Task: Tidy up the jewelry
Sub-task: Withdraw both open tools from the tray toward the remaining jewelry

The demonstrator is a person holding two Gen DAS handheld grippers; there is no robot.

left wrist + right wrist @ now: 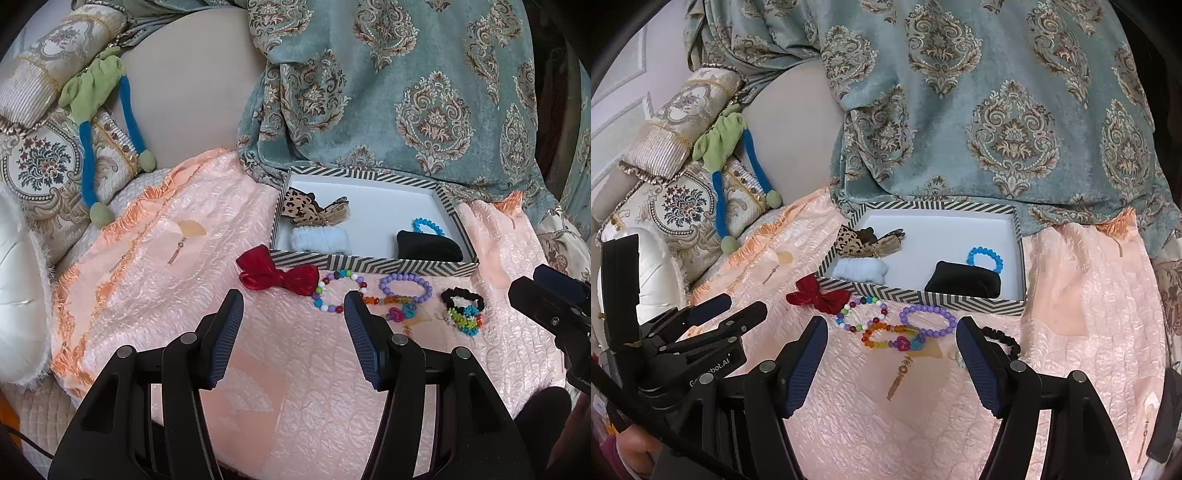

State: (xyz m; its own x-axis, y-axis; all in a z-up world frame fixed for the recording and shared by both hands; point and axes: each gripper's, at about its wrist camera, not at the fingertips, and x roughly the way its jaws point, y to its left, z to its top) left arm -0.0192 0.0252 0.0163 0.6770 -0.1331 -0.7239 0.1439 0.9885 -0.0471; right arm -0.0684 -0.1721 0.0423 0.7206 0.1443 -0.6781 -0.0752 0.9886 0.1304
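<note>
A striped box (373, 264) (923, 295) sits on the pink cloth and holds a leopard bow (314, 210), a white scrunchie (319, 240), a blue bead bracelet (428, 226) (984, 258) and a black pouch (428, 245) (964, 282). In front of it lie a red bow (277, 275) (818, 295), a multicolour bracelet (338, 291) (862, 312), a purple bracelet (406, 288) (929, 319), an orange heart bracelet (890, 338) and a black scrunchie with bright beads (463, 308). My left gripper (293, 306) and right gripper (892, 334) are open and empty above the cloth.
A teal patterned curtain (388, 92) hangs behind the box. Embroidered cushions (44, 158) and a green and blue plush toy (96, 110) lie at the left. The right gripper's body (554, 306) shows at the right edge of the left wrist view.
</note>
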